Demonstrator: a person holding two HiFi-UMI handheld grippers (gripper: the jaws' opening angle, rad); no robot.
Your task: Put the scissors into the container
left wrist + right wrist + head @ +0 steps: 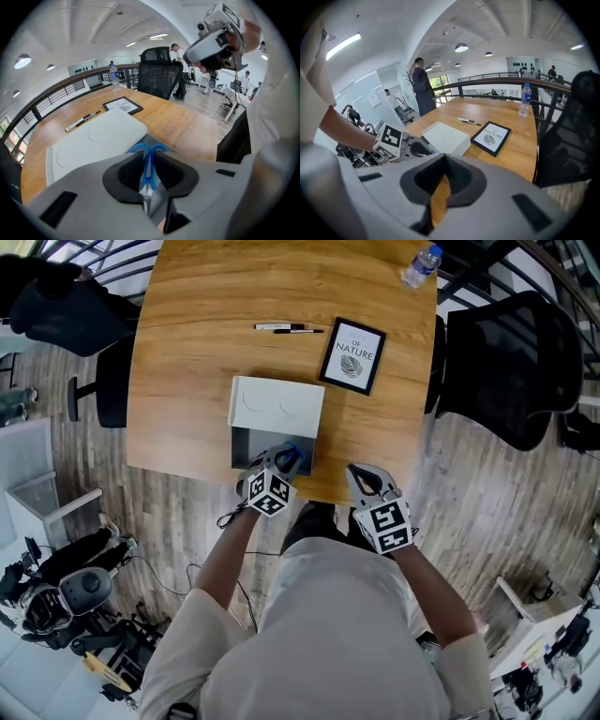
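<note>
The scissors (292,455) have blue handles and sit between the jaws of my left gripper (281,461), which is shut on them. In the left gripper view the blue handles (148,151) point away from me and the blades run back between the pads of the left gripper (149,164). The container (277,407) is a white box with an open grey compartment (246,446) at its near side. The scissors hang just over that compartment. My right gripper (362,475) is shut and empty over the table's near edge, to the right of the container. The container (446,137) also shows in the right gripper view.
A framed print (352,355) lies right of the container, and two markers (289,328) lie behind it. A water bottle (421,265) stands at the far right corner. Black office chairs (511,362) flank the wooden table (187,352). People stand in the background of both gripper views.
</note>
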